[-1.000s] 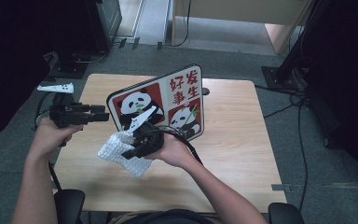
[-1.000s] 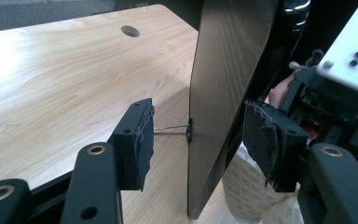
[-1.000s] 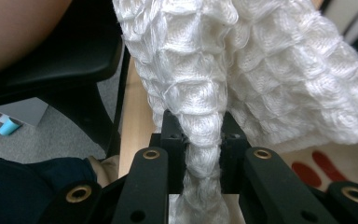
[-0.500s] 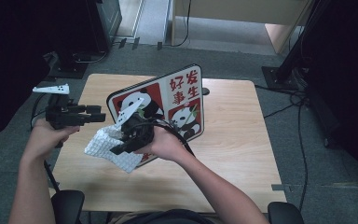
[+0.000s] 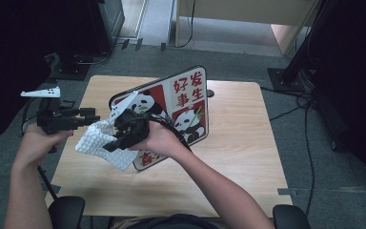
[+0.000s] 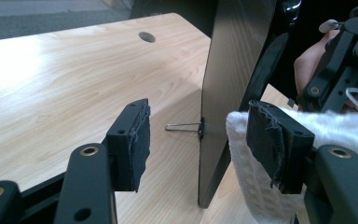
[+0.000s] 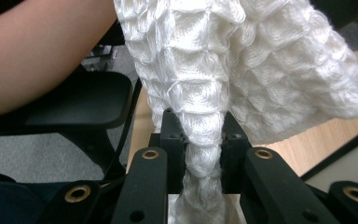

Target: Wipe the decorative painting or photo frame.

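Observation:
A white waffle-weave cloth hangs bunched from my right gripper, held above the table's left side. In the right gripper view my right gripper is shut on a twisted fold of the cloth. My left gripper is level at the left and points toward the cloth. Its jaws have just been opening, and my left gripper now stands open with nothing gripped. The cloth lies against the outside of its right-hand pad. A panda sign board stands upright behind them.
The board is seen edge-on in the left gripper view, with a binder clip at its foot. The wooden table has a cable hole at the back. Chair armrests sit near the front edge. Dark equipment stands surround the table.
My right gripper has risen and shifted left with the cloth, bringing it up beside the left gripper's jaws. The left hand has hardly moved.

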Demonstrator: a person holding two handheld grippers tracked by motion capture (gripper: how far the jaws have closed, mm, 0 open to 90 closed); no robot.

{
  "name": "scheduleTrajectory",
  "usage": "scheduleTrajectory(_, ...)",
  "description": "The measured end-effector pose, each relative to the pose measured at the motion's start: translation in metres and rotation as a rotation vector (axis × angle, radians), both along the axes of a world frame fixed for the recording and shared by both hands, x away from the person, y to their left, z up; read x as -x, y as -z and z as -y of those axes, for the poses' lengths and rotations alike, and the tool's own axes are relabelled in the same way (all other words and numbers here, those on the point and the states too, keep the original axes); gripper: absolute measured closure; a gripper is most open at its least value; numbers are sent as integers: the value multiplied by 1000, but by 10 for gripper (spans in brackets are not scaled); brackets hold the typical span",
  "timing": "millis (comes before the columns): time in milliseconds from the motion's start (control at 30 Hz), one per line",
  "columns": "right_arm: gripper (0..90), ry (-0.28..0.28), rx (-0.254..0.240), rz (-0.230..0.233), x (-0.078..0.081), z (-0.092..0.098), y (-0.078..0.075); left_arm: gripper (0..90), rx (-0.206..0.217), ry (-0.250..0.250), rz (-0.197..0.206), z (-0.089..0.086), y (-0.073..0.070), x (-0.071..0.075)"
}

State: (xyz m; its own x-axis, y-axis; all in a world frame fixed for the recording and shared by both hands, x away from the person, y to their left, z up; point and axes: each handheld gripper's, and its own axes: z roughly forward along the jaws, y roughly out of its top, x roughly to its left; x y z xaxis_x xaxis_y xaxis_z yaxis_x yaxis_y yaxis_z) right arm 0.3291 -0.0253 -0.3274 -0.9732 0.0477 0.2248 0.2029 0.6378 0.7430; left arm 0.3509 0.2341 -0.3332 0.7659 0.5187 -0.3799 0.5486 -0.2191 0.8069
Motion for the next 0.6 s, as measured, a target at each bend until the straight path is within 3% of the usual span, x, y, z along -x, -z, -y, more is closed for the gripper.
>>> scheduleTrajectory(300, 771, 27, -19, 29, -14, 1, -18, 397, 6, -28, 5, -8, 0, 3)
scheduleTrajectory(400, 771, 57, -41, 41, -22, 4, -31, 393, 1, -30, 10, -8, 0, 2)
scheduleTrajectory(600, 772, 127, -66, 48, -30, 14, -40, 389, -4, -25, 19, -6, 0, 2)
